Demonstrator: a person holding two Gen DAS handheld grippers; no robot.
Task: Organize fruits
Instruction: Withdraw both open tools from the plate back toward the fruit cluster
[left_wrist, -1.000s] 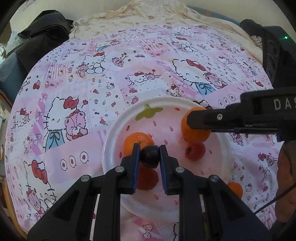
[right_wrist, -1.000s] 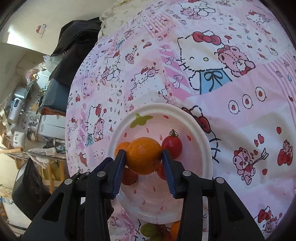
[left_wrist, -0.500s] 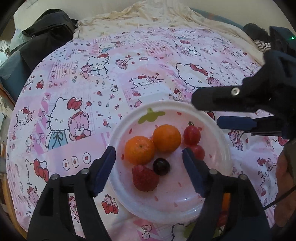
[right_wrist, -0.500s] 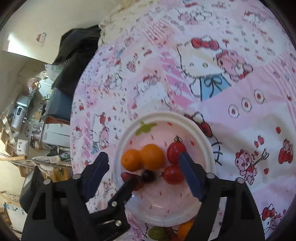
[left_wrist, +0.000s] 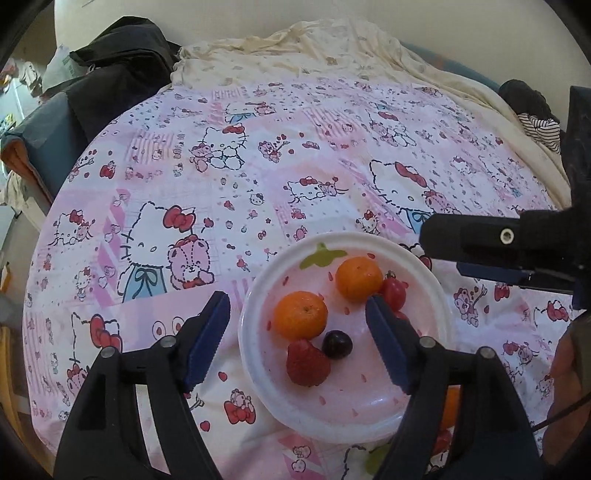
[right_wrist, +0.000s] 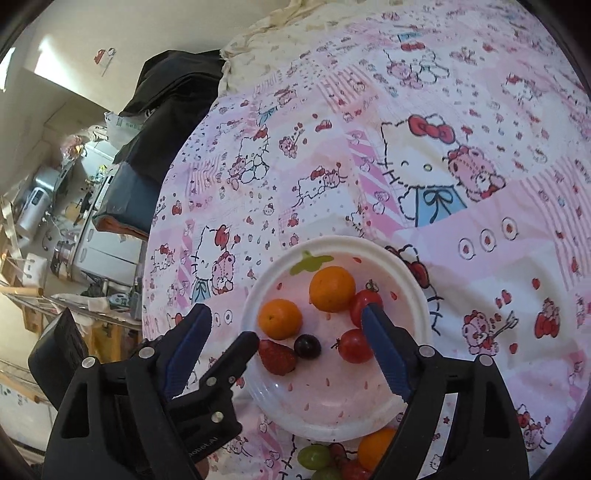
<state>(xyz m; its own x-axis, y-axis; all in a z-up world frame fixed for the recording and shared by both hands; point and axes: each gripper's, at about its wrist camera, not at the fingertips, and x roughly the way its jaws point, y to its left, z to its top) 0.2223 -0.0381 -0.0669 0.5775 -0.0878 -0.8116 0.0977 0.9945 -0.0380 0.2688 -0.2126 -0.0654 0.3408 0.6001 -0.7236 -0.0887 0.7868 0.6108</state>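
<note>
I've got both tools spread wide and holding nothing. My left gripper (left_wrist: 297, 334) has its fingers either side of the white plate (left_wrist: 258, 295), and between them sit an orange (left_wrist: 300, 314), a strawberry (left_wrist: 307, 363) and a dark grape (left_wrist: 337, 344). A second orange (left_wrist: 359, 277) lies just ahead of the right fingertip, with a cherry tomato (left_wrist: 393, 291) touching it. My right gripper (right_wrist: 286, 332) frames the same plate (right_wrist: 417, 295); a second tomato (right_wrist: 355, 346) rests against its right finger (right_wrist: 384, 354). Near my right tool's base, off the plate's rim, more fruit waits: green grapes (right_wrist: 314, 456) and another orange (right_wrist: 375, 448) on the pink cartoon cloth (right_wrist: 480, 166).
</note>
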